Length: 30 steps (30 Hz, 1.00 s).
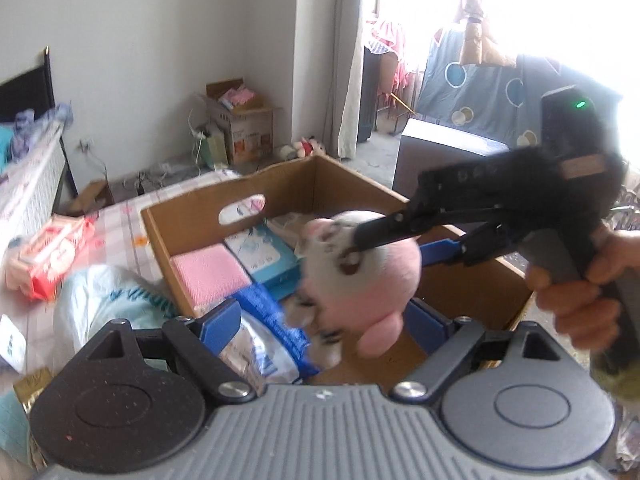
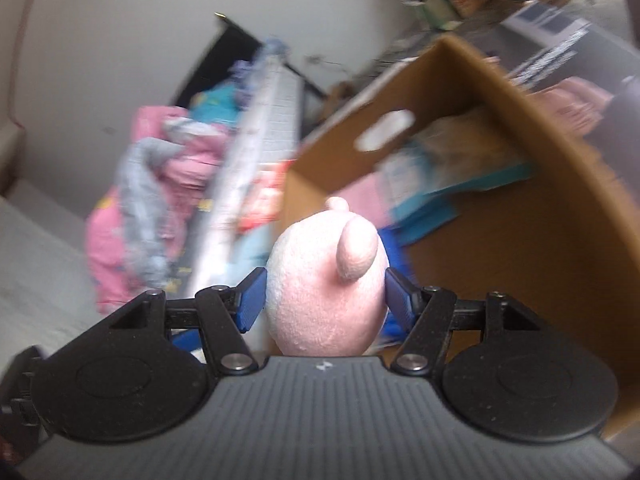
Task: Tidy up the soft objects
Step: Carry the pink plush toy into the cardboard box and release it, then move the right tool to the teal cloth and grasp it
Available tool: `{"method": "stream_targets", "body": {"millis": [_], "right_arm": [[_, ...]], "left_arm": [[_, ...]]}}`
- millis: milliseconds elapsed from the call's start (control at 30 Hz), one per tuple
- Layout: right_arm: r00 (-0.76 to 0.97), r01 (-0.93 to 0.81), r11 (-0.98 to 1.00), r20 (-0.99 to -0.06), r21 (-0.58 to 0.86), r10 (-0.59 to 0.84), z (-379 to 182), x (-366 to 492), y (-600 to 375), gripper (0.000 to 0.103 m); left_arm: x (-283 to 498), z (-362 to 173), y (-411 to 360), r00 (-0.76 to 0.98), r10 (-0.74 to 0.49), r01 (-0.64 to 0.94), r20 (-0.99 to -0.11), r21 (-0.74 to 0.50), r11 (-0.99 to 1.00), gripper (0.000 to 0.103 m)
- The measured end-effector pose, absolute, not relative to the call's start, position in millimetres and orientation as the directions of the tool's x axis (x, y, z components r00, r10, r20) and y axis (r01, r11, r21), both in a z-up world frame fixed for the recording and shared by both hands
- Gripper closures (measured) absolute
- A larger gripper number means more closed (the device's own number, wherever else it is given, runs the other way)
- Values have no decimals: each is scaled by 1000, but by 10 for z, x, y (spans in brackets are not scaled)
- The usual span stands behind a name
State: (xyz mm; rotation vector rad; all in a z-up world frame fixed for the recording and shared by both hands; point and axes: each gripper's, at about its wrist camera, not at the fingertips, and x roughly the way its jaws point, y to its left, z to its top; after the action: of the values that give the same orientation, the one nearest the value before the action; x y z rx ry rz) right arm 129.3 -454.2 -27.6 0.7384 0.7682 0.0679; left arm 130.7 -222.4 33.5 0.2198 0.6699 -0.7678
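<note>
Nearest in the right wrist view, the right tool (image 2: 326, 300) pinches a round pink plush toy with a small stubby ear (image 2: 326, 292): its blue pads (image 2: 252, 300) press on the toy's two flanks, and the body bulges out between them. The toy hangs in the air, not resting on anything.

In the left wrist view the left tool (image 1: 324, 320) stands spread wide and holds nothing (the blue-and-white plastic pack (image 1: 264, 340) between its fingers lies beyond them, untouched).

The relation that matters: the plush toy sits at the near rim of the open brown cardboard box with an oval hand-hole (image 1: 240, 196), and the box's bare floor lies just ahead of and below it, toward the right. The left part of the box is already filled by a flat pink cloth (image 1: 210, 278) and a light blue packet (image 1: 260, 256). So the right hand is the one placed to drop the toy; the left is nearer the plastic pack.

Farther left, on the bed, lies a red-and-white wrapped pack (image 1: 52, 256).
</note>
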Motion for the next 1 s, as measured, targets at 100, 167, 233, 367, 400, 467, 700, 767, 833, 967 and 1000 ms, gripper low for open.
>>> {"method": "stream_targets", "body": {"millis": [100,167,233,367,400,467,700,767,833,967,1000], "right_arm": [[674,250,808,-695,533,250,-457,1482,-4626,41],[647,259,850,-735,460,201,-534,1590,-4608,41],[636,251,887,-757,389,152,-570,1662,-4585,41],[637,217,944,-768,249,56,-572,1781,-4462,41],[631,210,954,-775,213,33,-557,1815,-4444,40],[609,203,969,-793,140,-13,-573,1858,-4410,39],[630,173,980,-754,-96,-185,-498,1886,-4200,37],[649,178,975,-728,-136,-220,-434,1863,-4170,36],[657,194,973,-720,-122,-222,-375,1842,-4193,36],[670,230,972,-717,-46,-192,-270,1753,-4253,36],[674,236,971,-716,-24,-182,-241,1719,-4256,36]], "left_arm": [[1359,327,-2045,546,-549,674,-634,-57,736,13],[1339,346,-1936,561,-538,657,-630,-57,752,13],[1336,337,-1811,577,-521,635,-629,-56,770,13],[1269,342,-1570,598,-499,601,-628,-61,797,13],[1270,324,-1526,602,-491,592,-629,-61,804,13],[1243,321,-1438,608,-479,575,-633,-65,815,13],[1137,340,-1159,625,-473,549,-620,-81,832,13],[1123,336,-1092,629,-469,541,-619,-85,837,13],[1101,323,-1013,636,-460,528,-620,-86,845,13],[1057,288,-815,648,-439,490,-622,-100,866,13],[1046,279,-755,651,-435,480,-622,-107,871,13]]}}
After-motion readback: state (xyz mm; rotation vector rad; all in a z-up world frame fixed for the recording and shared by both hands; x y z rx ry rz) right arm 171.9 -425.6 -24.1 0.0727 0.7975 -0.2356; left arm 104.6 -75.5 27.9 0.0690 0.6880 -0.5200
